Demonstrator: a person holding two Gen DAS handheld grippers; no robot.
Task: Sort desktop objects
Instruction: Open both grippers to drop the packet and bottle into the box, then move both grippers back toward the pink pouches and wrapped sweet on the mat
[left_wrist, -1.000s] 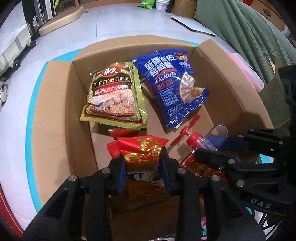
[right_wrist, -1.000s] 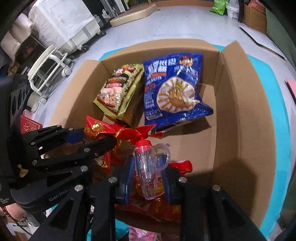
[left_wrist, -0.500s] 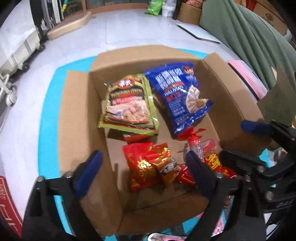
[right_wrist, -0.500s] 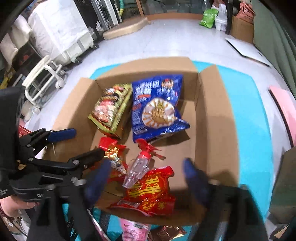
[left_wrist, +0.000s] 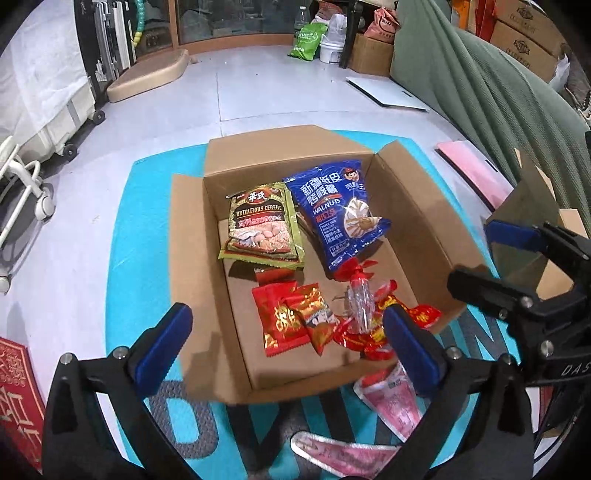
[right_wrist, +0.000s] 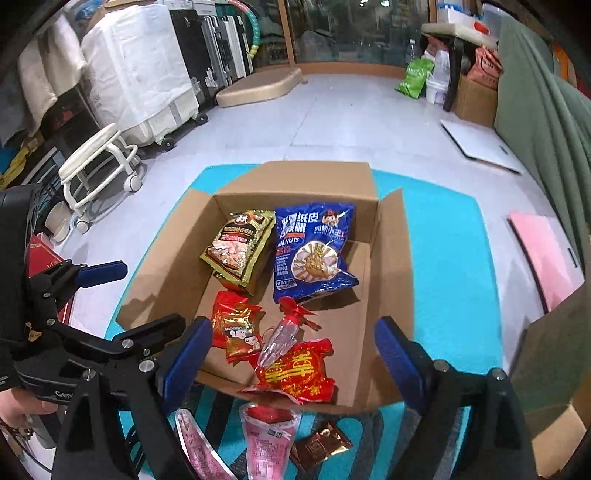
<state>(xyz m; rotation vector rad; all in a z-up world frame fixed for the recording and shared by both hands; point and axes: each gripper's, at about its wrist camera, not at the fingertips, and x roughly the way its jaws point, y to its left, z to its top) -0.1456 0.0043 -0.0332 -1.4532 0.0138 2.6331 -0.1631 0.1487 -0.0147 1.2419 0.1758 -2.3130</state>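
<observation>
Left gripper (left_wrist: 284, 347) just opened wide, right gripper (right_wrist: 293, 356) spread (both empty), above box (left_wrist: 417, 206); inside it, red packet (left_wrist: 284, 319), clear bottle (right_wrist: 279, 338).

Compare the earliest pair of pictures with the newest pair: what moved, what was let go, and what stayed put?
Both tongs have just been opening and pulled up and back from the cardboard box. The left tongs let go of the red packet; the right tongs let go of the clear toy fan. Both now lie in the box. The green cereal bag and blue walnut bag stayed where they were.
</observation>
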